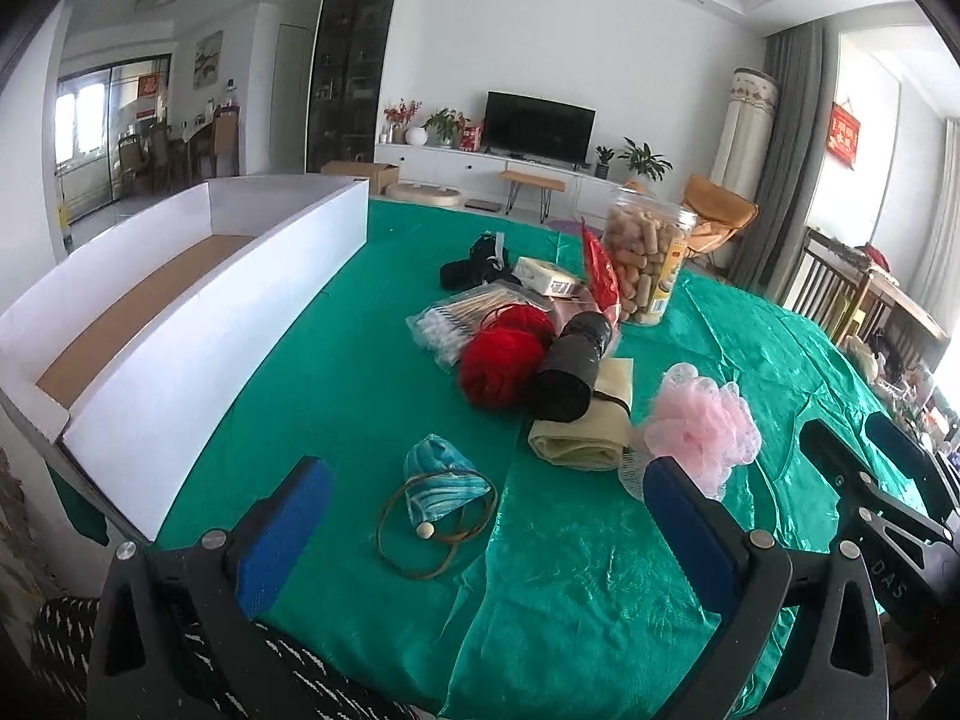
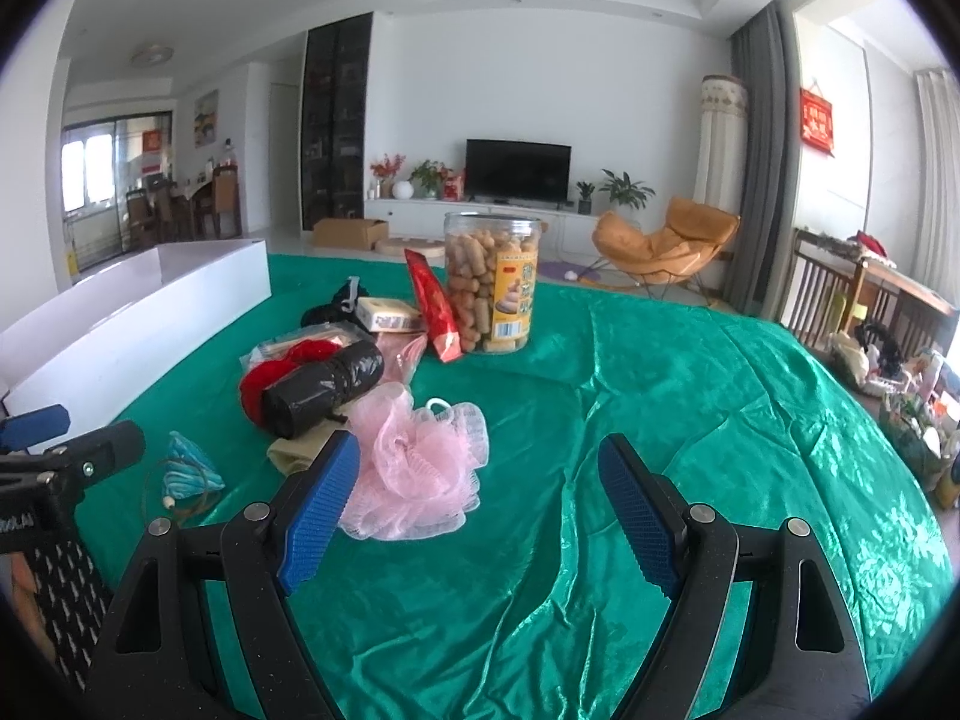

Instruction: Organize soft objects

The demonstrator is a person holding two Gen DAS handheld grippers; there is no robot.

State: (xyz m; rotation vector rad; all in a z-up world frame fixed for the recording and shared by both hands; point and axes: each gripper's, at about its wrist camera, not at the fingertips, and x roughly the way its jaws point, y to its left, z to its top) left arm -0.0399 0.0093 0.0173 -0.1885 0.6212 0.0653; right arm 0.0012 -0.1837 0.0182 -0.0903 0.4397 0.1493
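On the green cloth lies a pile: a pink mesh bath pouf (image 1: 705, 423) (image 2: 417, 468), a red yarn ball (image 1: 501, 354) (image 2: 273, 378), a black plastic roll (image 1: 570, 369) (image 2: 324, 387), a folded beige cloth (image 1: 585, 435) and a blue crumpled mask (image 1: 444, 483) (image 2: 186, 468) with a brown cord loop. My left gripper (image 1: 480, 522) is open just short of the mask. My right gripper (image 2: 480, 504) is open with the pouf at its left finger, and it also shows at the right edge of the left wrist view (image 1: 864, 450).
A long white box (image 1: 198, 324) (image 2: 120, 324) with a brown floor stands at the left. Behind the pile are a clear snack jar (image 1: 648, 258) (image 2: 492, 285), a red packet (image 2: 435, 306), cotton swabs (image 1: 444, 324), a soap box (image 2: 387, 313) and a black item (image 1: 474, 264).
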